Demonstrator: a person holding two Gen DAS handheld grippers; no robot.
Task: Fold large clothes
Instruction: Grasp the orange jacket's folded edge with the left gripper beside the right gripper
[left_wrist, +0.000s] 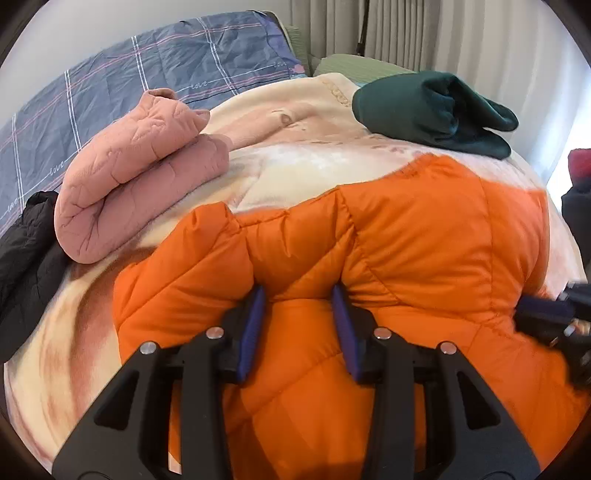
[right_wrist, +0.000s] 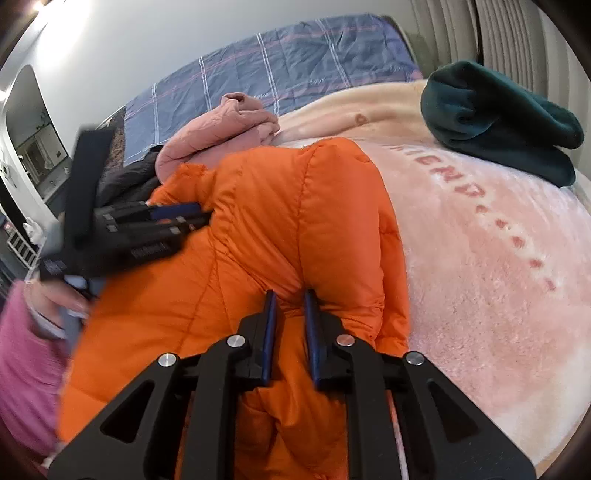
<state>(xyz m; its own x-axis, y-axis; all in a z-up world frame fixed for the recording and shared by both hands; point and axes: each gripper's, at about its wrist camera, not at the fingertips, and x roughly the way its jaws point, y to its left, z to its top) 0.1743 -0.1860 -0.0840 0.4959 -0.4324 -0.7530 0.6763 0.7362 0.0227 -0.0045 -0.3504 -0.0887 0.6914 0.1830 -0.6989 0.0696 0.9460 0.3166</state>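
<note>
An orange puffer jacket (left_wrist: 388, 236) lies bunched on the cream and pink blanket (left_wrist: 295, 162) of a bed. My left gripper (left_wrist: 298, 291) is shut on a thick fold of the jacket between its blue pads. My right gripper (right_wrist: 291, 295) is shut on another fold of the jacket (right_wrist: 280, 206), the pads close together. The left gripper also shows in the right wrist view (right_wrist: 192, 216), blurred, at the jacket's left side. The right gripper shows at the right edge of the left wrist view (left_wrist: 532, 314), blurred.
A folded pink quilted garment (left_wrist: 140, 166) lies to the left, a black garment (left_wrist: 26, 251) beside it. A folded dark green garment (left_wrist: 436, 107) lies at the back right. A blue plaid quilt (left_wrist: 129, 88) covers the far side. Curtains (left_wrist: 424, 29) hang behind.
</note>
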